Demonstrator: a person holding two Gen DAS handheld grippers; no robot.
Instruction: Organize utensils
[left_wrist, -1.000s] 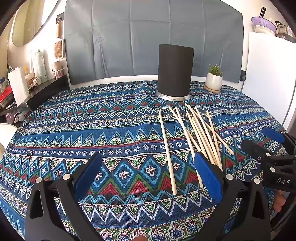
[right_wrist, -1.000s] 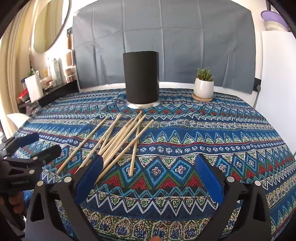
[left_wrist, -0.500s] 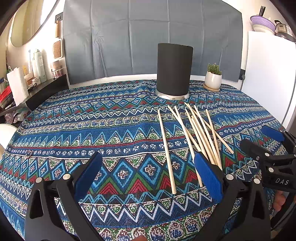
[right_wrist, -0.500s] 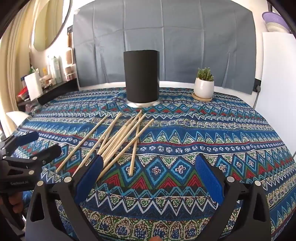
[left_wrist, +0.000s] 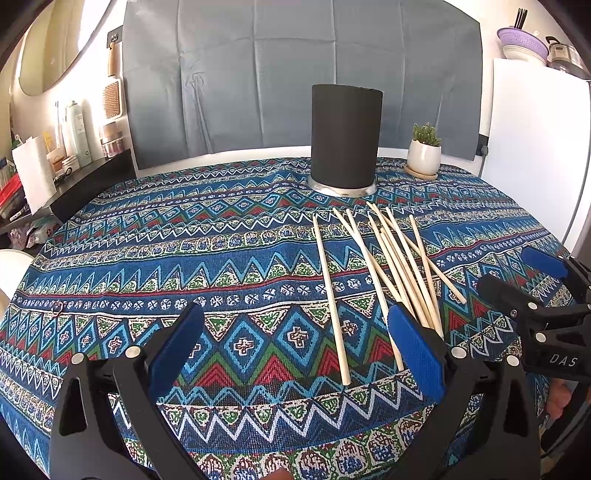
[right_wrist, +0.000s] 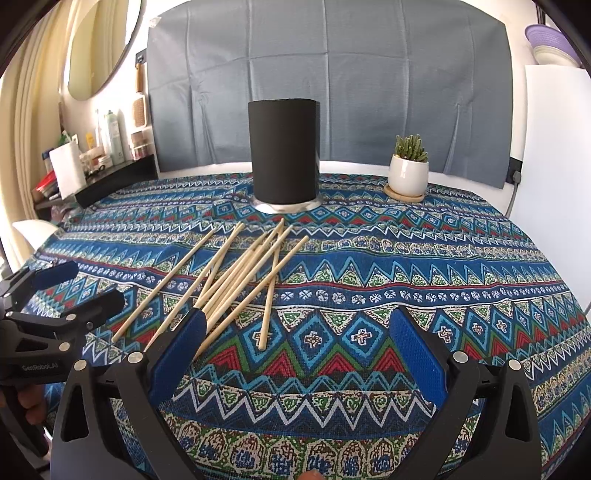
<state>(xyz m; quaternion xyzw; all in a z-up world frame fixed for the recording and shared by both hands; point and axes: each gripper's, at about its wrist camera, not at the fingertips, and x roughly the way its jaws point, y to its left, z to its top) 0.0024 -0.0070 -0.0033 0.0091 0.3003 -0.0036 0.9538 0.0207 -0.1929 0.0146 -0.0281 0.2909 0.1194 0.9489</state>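
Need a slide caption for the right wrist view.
Open right gripper hovers beside loose wooden chopsticks before black holder.

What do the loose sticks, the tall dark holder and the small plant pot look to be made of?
Sticks: pale, matte, thin and uniform, probably bamboo or wood.
Holder: matte black cylinder, material unclear, on a shiny, likely metal base.
Pot: smooth glossy white, likely glazed ceramic, on a tan, wood-like saucer.
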